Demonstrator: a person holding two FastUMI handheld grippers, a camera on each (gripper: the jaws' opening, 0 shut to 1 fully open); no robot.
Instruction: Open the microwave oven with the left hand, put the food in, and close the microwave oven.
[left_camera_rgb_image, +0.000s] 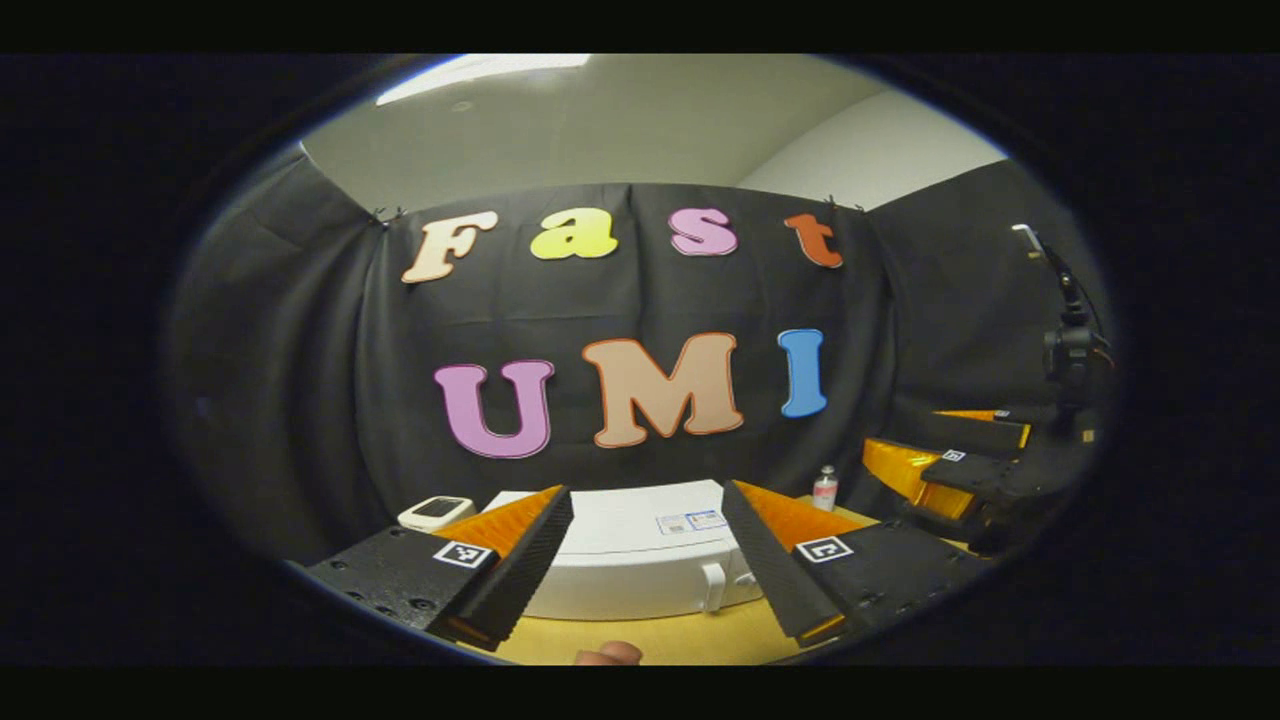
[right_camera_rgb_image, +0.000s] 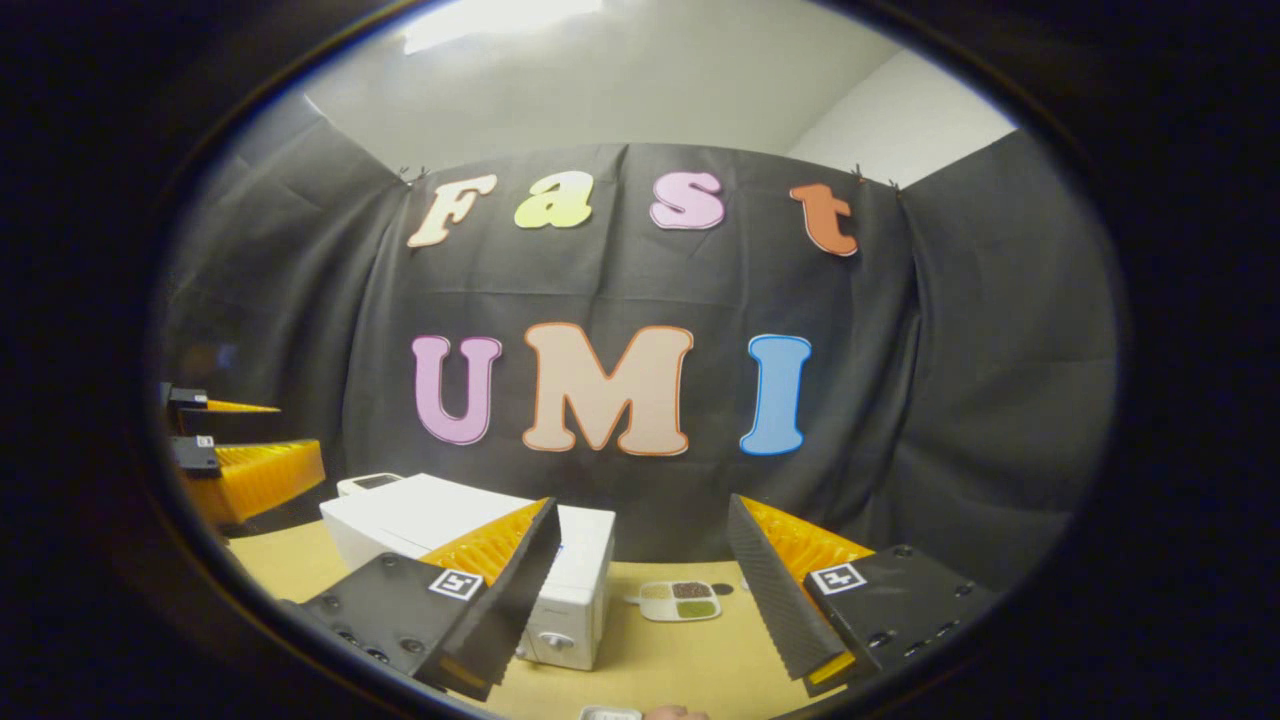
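- The left gripper (left_camera_rgb_image: 640, 560) hung before the closed microwave (left_camera_rgb_image: 640, 560), fingers spread.
- The right gripper (right_camera_rgb_image: 640, 585), fingers spread, faced a food tray (right_camera_rgb_image: 680, 600) right of the microwave.

Left gripper (left_camera_rgb_image: 645, 560): two wedge-shaped fingers with ribbed, saw-toothed inner faces, each bolted to a flat plate dotted with round screw heads. A small square black-and-white marker tag (left_camera_rgb_image: 462, 553) sits on each plate. Right gripper (right_camera_rgb_image: 645, 585) is the same build: ridged wedge fingers, screw-studded plates, a square marker tag (right_camera_rgb_image: 838, 577) on each side.
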